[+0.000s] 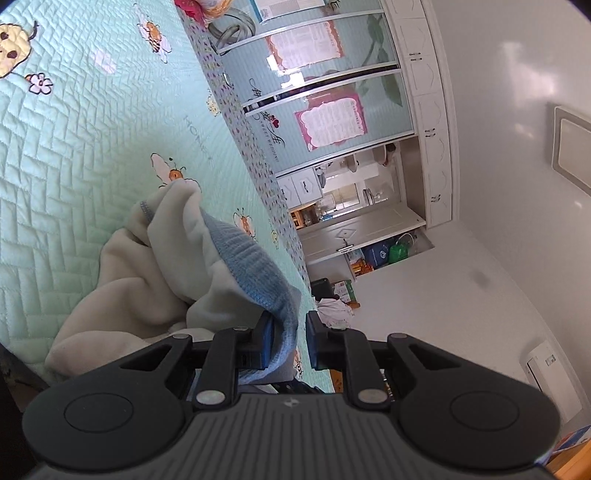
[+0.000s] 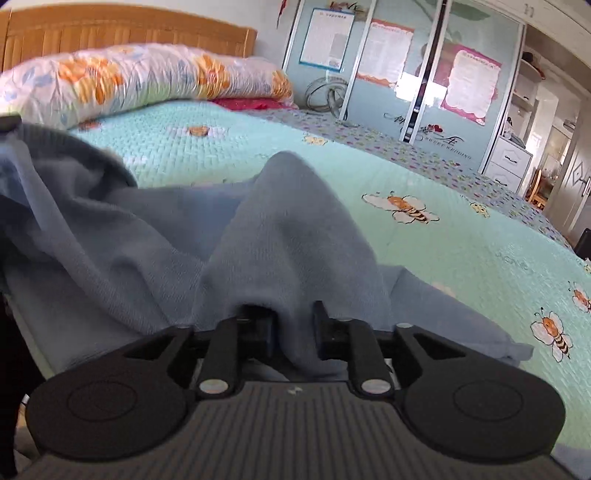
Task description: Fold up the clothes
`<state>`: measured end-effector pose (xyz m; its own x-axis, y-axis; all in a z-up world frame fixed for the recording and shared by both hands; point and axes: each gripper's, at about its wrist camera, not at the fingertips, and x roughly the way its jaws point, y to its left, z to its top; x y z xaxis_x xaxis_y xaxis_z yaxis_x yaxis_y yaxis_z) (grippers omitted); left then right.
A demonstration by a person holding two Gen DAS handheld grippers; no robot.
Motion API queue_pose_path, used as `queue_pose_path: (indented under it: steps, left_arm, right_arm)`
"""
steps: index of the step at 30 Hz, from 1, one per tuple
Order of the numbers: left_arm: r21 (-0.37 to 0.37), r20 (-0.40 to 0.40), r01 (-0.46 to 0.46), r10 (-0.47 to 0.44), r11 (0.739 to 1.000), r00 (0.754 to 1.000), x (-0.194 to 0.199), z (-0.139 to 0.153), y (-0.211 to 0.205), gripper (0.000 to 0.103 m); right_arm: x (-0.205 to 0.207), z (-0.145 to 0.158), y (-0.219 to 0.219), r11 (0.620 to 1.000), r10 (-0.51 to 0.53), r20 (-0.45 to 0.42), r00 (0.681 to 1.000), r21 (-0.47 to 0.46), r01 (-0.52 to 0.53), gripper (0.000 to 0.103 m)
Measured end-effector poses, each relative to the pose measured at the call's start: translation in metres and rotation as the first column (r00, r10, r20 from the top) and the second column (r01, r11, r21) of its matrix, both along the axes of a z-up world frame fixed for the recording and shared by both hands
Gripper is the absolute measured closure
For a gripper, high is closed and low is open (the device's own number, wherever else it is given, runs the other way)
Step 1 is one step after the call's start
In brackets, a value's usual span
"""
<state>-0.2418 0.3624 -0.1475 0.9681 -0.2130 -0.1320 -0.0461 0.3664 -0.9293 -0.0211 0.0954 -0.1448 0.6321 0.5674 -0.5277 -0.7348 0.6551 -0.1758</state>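
The garment is a blue knit top with a cream fleece lining. In the left wrist view, which is rolled sideways, the garment (image 1: 236,254) hangs bunched with its lining outward. Its blue hem runs down between the fingers of my left gripper (image 1: 290,339). The hem lies against the left pad, and a thin gap shows beside the right pad. In the right wrist view the blue garment (image 2: 155,240) lies rumpled on the bed. A fold of it rises in a peak just ahead of my right gripper (image 2: 295,332) and fills the space between both pads.
The bed carries a mint quilted bedspread (image 2: 461,236) printed with bees. A floral duvet roll (image 2: 147,77) lies by the wooden headboard (image 2: 110,29). Mirrored wardrobe doors (image 2: 406,74) stand beyond the bed's far edge. Some of the garment hangs over the near edge.
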Motion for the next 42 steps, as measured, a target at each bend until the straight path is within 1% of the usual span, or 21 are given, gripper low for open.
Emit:
queue_pose_path:
  steps: [1, 3, 5, 6, 7, 9, 11, 14, 16, 18, 19, 23, 25, 27, 29, 31, 34, 37, 40, 41, 42]
  left_arm:
    - [0.005, -0.013, -0.006, 0.006, 1.0, 1.0, 0.001, 0.0, 0.0, 0.08]
    - [0.013, -0.053, -0.026, 0.026, 1.0, 0.998, 0.004, -0.002, 0.001, 0.071]
    - [0.02, -0.103, -0.035, 0.037, 0.999, 0.994, 0.007, -0.009, 0.001, 0.069]
    - [0.027, -0.131, -0.042, 0.045, 0.999, 0.99, 0.008, -0.013, 0.0, 0.062]
    - [0.037, -0.167, -0.053, 0.059, 0.998, 0.984, 0.011, -0.017, -0.002, 0.051]
    - [0.056, -0.228, -0.067, 0.078, 0.996, 0.971, 0.017, -0.025, -0.005, 0.047]
    - [0.066, -0.257, -0.057, 0.072, 0.996, 0.964, 0.023, -0.03, -0.007, 0.047]
    - [0.092, -0.254, -0.03, 0.053, 0.995, 0.966, 0.036, -0.026, -0.011, 0.052]
    - [0.125, -0.22, -0.025, 0.053, 0.992, 0.974, 0.044, -0.013, -0.013, 0.077]
    - [0.148, -0.159, -0.032, 0.055, 0.989, 0.986, 0.049, 0.003, -0.011, 0.088]
    - [0.162, -0.114, -0.048, 0.067, 0.986, 0.991, 0.051, 0.016, -0.01, 0.088]
    - [0.195, 0.036, -0.12, 0.115, 0.973, 0.993, 0.047, 0.057, -0.005, 0.088]
    - [0.197, 0.051, -0.158, 0.151, 0.968, 0.987, 0.044, 0.062, -0.003, 0.083]
    - [0.194, -0.003, -0.167, 0.171, 0.967, 0.985, 0.047, 0.051, -0.001, 0.082]
    - [0.181, -0.083, -0.163, 0.18, 0.97, 0.98, 0.049, 0.031, -0.001, 0.077]
    - [0.162, -0.163, -0.152, 0.179, 0.975, 0.97, 0.048, 0.008, -0.001, 0.055]
    - [0.134, -0.243, -0.153, 0.182, 0.979, 0.953, 0.04, -0.017, -0.001, 0.043]
    - [0.137, -0.286, -0.156, 0.19, 0.978, 0.939, 0.026, -0.028, -0.004, 0.034]
    - [0.13, -0.303, -0.135, 0.169, 0.982, 0.938, 0.016, -0.035, -0.007, 0.034]
    - [0.13, -0.298, -0.121, 0.155, 0.984, 0.942, 0.015, -0.035, -0.009, 0.037]
    - [0.136, -0.284, -0.098, 0.134, 0.986, 0.949, 0.015, -0.034, -0.012, 0.045]
  right_arm:
    - [0.001, 0.003, -0.011, 1.0, -0.024, -0.008, 1.0, 0.016, 0.024, 0.058]
    - [0.004, 0.008, -0.035, 0.996, -0.073, -0.027, 0.997, 0.048, 0.074, 0.046]
    - [0.006, 0.012, -0.058, 0.989, -0.12, -0.047, 0.992, 0.078, 0.124, 0.044]
    - [0.007, 0.009, -0.068, 0.986, -0.151, -0.055, 0.987, 0.068, 0.155, 0.044]
    - [0.009, 0.005, -0.079, 0.981, -0.182, -0.063, 0.981, 0.057, 0.186, 0.044]
    - [0.011, -0.003, -0.103, 0.961, -0.263, -0.1, 0.96, 0.058, 0.27, 0.044]
    - [0.017, -0.012, -0.135, 0.933, -0.325, -0.203, 0.924, 0.089, 0.348, 0.044]
    - [0.03, -0.026, -0.175, 0.879, -0.38, -0.389, 0.839, 0.131, 0.458, 0.043]
    - [0.035, -0.037, -0.19, 0.852, -0.39, -0.479, 0.787, 0.136, 0.505, 0.043]
    - [0.035, -0.046, -0.197, 0.834, -0.382, -0.545, 0.746, 0.144, 0.532, 0.043]
    - [0.034, -0.049, -0.199, 0.826, -0.375, -0.572, 0.729, 0.151, 0.543, 0.043]
    - [0.031, -0.047, -0.2, 0.825, -0.356, -0.589, 0.725, 0.166, 0.54, 0.043]
    - [0.03, -0.046, -0.203, 0.829, -0.3, -0.626, 0.72, 0.201, 0.521, 0.043]
    - [0.028, -0.05, -0.203, 0.843, -0.201, -0.682, 0.703, 0.245, 0.479, 0.043]
    - [0.028, -0.056, -0.2, 0.856, -0.101, -0.739, 0.666, 0.277, 0.437, 0.043]
    - [0.03, -0.066, -0.197, 0.849, -0.044, -0.787, 0.615, 0.295, 0.438, 0.043]
    - [0.039, -0.077, -0.202, 0.796, -0.012, -0.838, 0.546, 0.322, 0.512, 0.043]
    - [0.048, -0.091, -0.213, 0.72, 0.04, -0.881, 0.472, 0.353, 0.598, 0.039]
    - [0.053, -0.103, -0.217, 0.669, 0.066, -0.907, 0.417, 0.35, 0.656, 0.038]
    - [0.054, -0.105, -0.216, 0.66, 0.07, -0.909, 0.411, 0.351, 0.665, 0.038]
    - [0.055, -0.106, -0.215, 0.651, 0.073, -0.911, 0.405, 0.351, 0.673, 0.038]
